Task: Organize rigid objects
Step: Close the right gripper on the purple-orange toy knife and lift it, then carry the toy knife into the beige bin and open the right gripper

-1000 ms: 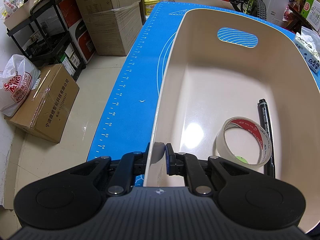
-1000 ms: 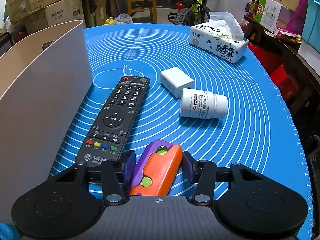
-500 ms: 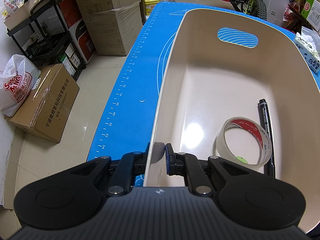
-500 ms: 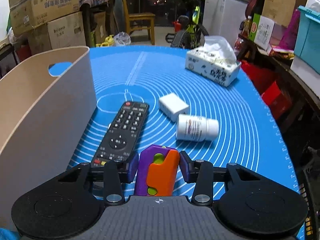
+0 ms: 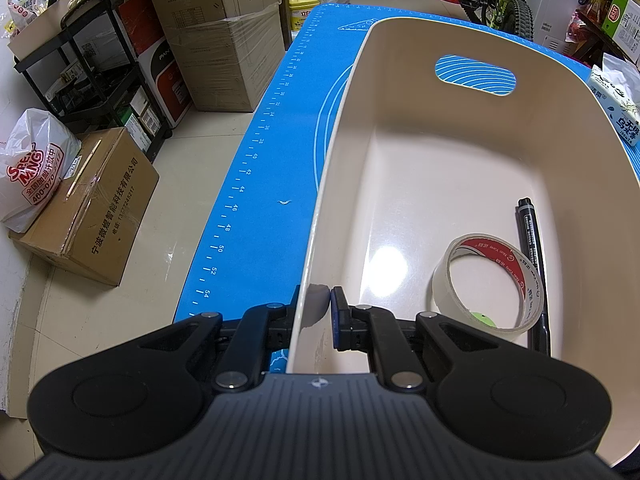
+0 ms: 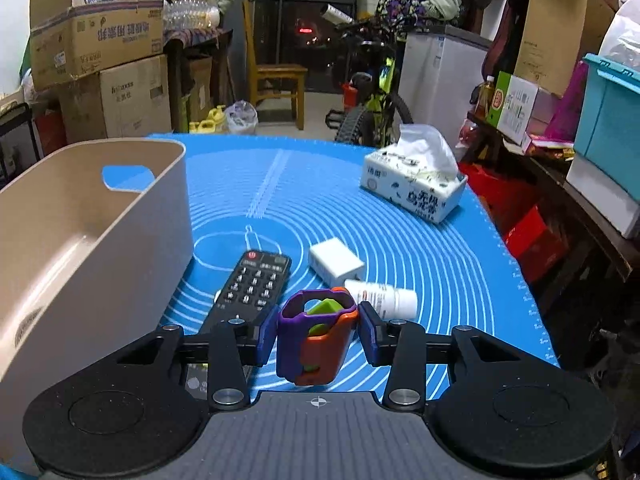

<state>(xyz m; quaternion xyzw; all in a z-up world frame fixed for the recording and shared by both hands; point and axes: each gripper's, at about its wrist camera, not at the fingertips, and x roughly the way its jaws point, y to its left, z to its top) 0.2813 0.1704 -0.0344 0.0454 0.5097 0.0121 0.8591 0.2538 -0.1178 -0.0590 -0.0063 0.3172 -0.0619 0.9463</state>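
My left gripper [image 5: 316, 304] is shut on the near left wall of a cream bin [image 5: 340, 120], one finger outside and one inside. A roll of clear tape [image 5: 440, 288] and a black marker [image 5: 532, 248] lie in the bin. In the right wrist view, my right gripper [image 6: 317, 330] is shut on a purple and orange toy [image 6: 320, 348] and holds it above the blue mat [image 6: 420, 248]. The bin [image 6: 100, 232] stands to its left. Below the toy lie a black remote [image 6: 252, 288], a white block [image 6: 334, 262] and a white pill bottle [image 6: 384, 300].
A tissue box [image 6: 412, 190] sits at the mat's far right. Cardboard boxes [image 5: 88, 208], a black shelf rack [image 5: 92, 80] and a plastic bag [image 5: 36, 168] crowd the floor left of the table. A bicycle [image 6: 372, 108] and a wooden chair [image 6: 276, 76] stand beyond it.
My right gripper has risen with the toy, lifting it off the mat, and now points less steeply down. The left gripper and the bin have not moved.
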